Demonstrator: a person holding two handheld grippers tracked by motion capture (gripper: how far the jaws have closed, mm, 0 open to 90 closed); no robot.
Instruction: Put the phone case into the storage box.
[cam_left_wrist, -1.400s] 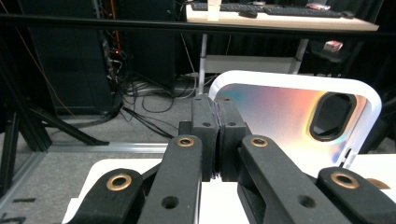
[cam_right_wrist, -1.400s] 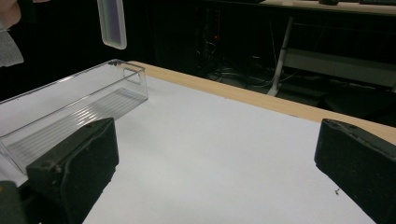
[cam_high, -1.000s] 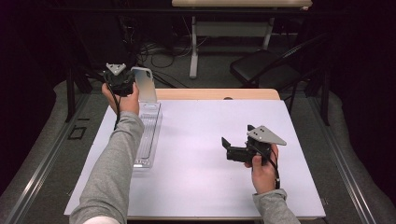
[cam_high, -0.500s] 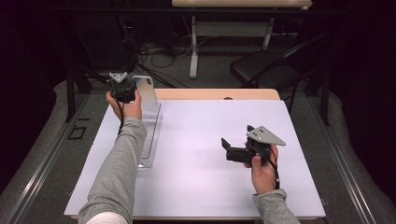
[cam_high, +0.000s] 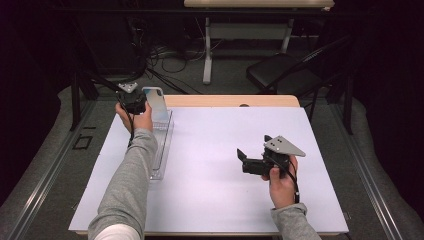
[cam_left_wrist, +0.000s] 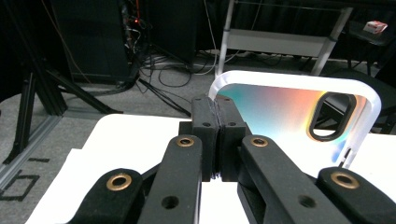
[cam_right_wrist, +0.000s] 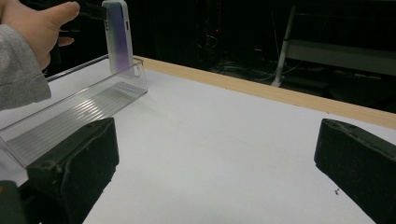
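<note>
A phone case (cam_high: 156, 102) with a white rim and an iridescent back stands upright at the far end of a long clear plastic tray (cam_high: 161, 150) on the left of the white table. My left gripper (cam_high: 136, 102) is shut on the case's side edge; in the left gripper view the jaws (cam_left_wrist: 217, 135) meet on the rim of the case (cam_left_wrist: 280, 107). In the right gripper view the case (cam_right_wrist: 119, 37) has its lower end down inside the tray (cam_right_wrist: 79, 116). My right gripper (cam_high: 254, 146) hovers open over the table's right half, with nothing between its fingers (cam_right_wrist: 212, 163).
A white sheet (cam_high: 215, 165) covers the wooden table, whose bare far edge (cam_high: 230, 101) shows. Beyond it stand a black chair (cam_high: 285, 75), a white desk frame (cam_high: 207, 55), cables and dark equipment on the floor. A metal rail (cam_high: 45, 175) runs along the table's left.
My left hand has come down with the phone case, bringing its lower end into the far end of the tray. The right hand has stayed where it was.
</note>
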